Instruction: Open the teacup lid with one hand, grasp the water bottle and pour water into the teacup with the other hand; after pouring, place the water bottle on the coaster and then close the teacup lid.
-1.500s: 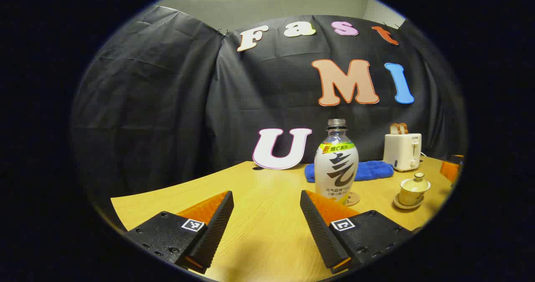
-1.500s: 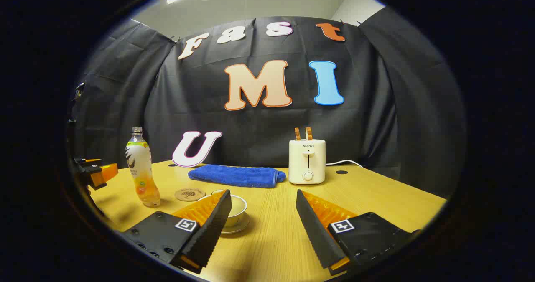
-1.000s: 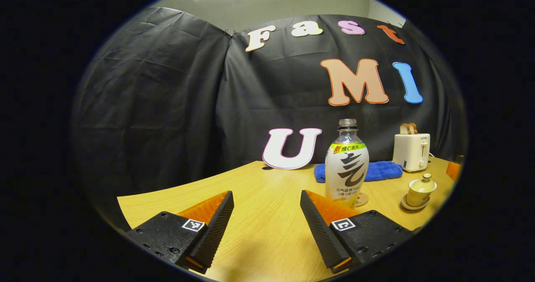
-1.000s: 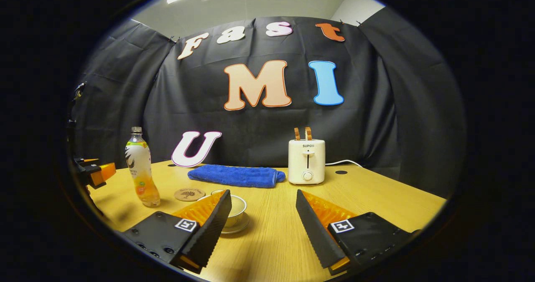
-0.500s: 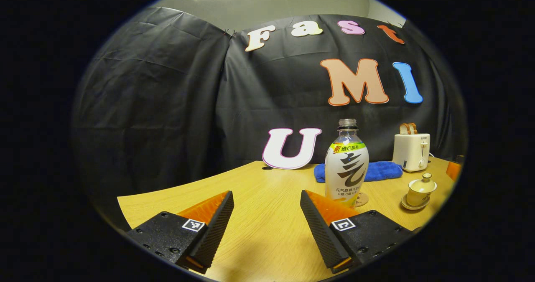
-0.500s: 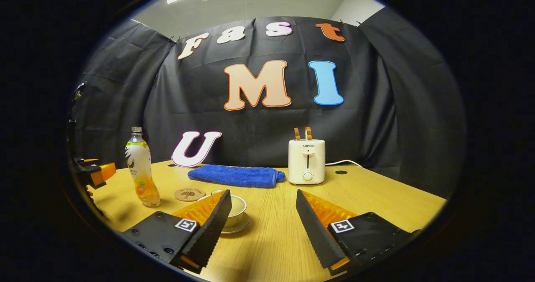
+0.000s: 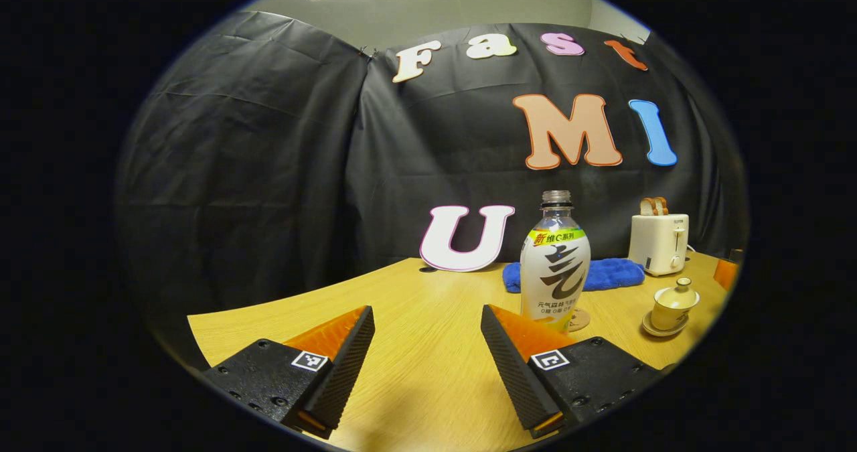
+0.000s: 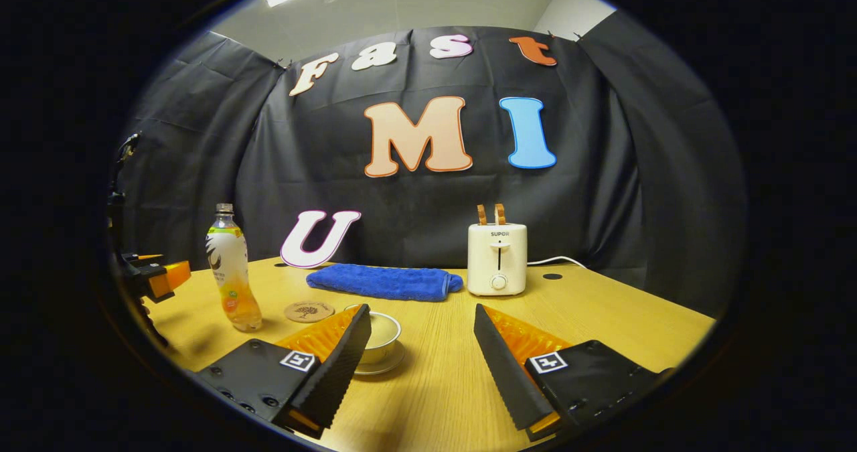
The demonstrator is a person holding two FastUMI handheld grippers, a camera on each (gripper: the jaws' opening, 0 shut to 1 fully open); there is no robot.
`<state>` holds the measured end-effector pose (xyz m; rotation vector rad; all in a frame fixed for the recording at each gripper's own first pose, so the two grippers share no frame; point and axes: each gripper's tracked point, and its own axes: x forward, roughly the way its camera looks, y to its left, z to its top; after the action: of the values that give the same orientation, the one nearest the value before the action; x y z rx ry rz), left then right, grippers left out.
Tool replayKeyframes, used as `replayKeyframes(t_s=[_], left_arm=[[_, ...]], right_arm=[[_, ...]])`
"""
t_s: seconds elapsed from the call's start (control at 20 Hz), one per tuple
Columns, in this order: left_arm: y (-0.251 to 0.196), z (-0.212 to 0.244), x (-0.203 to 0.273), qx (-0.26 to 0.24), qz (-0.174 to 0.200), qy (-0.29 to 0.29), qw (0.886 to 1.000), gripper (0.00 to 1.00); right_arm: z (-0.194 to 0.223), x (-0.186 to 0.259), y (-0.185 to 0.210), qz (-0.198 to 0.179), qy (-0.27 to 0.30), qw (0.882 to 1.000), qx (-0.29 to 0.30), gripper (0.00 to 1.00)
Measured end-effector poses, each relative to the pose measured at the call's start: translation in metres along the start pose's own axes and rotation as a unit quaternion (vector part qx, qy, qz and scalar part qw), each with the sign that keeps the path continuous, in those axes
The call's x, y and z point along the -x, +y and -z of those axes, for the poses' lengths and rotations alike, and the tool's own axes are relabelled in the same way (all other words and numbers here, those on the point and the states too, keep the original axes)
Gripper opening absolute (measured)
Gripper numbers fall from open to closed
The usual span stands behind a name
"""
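Both tongs are wide open, holding nothing: left tongs (image 7: 427,361) have the bottle (image 7: 555,264) just ahead-right, right tongs (image 8: 422,361) hover near the lidded teacup (image 8: 383,337).

left gripper view: low over wooden table (image 7: 428,371), facing the wall.
right gripper view: likewise.
shared: labelled plastic bottle (image 7: 556,264) (image 8: 231,271), cream toaster (image 7: 658,243) (image 8: 497,259).

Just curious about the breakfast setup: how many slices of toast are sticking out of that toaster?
2: both slices stand side by side in the top of the toaster, at the back of the table beside the blue towel.
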<state>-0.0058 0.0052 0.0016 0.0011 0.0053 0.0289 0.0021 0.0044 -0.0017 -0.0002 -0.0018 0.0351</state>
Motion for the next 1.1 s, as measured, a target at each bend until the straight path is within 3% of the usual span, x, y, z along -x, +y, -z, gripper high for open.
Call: replayKeyframes(t_s=[0.1,0.25,0.5,0.55,0.65,0.85,0.9,1.1], left_arm=[[0.0,0.0,0.0,0.0,-0.001,0.0,1.0,0.94],[0.001,-0.001,0.001,0.0,-0.001,0.0,1.0,0.94],[0.001,0.0,0.001,0.0,-0.002,0.0,1.0,0.94],[0.001,0.0,0.001,0.0,-0.001,0.0,1.0,0.94],[0.0,0.0,0.0,0.0,-0.002,0.0,1.0,0.94],[0.0,-0.001,0.001,0.0,-0.002,0.0,1.0,0.94],[0.0,0.0,0.001,0.0,-0.002,0.001,1.0,0.94],[0.0,0.0,0.002,0.0,-0.001,0.001,1.0,0.94]], right_arm=[[0.0,-0.001,0.006,-0.017,0.0,1.0,-0.001,0.99],[0.001,-0.003,0.026,-0.071,0.002,0.997,-0.003,0.99],[0.002,-0.001,0.041,-0.112,0.007,0.994,-0.004,0.99],[0.002,-0.003,0.044,-0.118,0.007,0.993,-0.004,0.93],[0.002,-0.006,0.047,-0.122,0.007,0.993,-0.004,0.99],[0.005,-0.016,0.057,-0.132,0.013,0.991,-0.005,0.93],[0.006,-0.018,0.059,-0.132,0.015,0.991,-0.004,0.99],[0.013,-0.034,0.07,-0.135,0.036,0.99,0.001,0.99]])
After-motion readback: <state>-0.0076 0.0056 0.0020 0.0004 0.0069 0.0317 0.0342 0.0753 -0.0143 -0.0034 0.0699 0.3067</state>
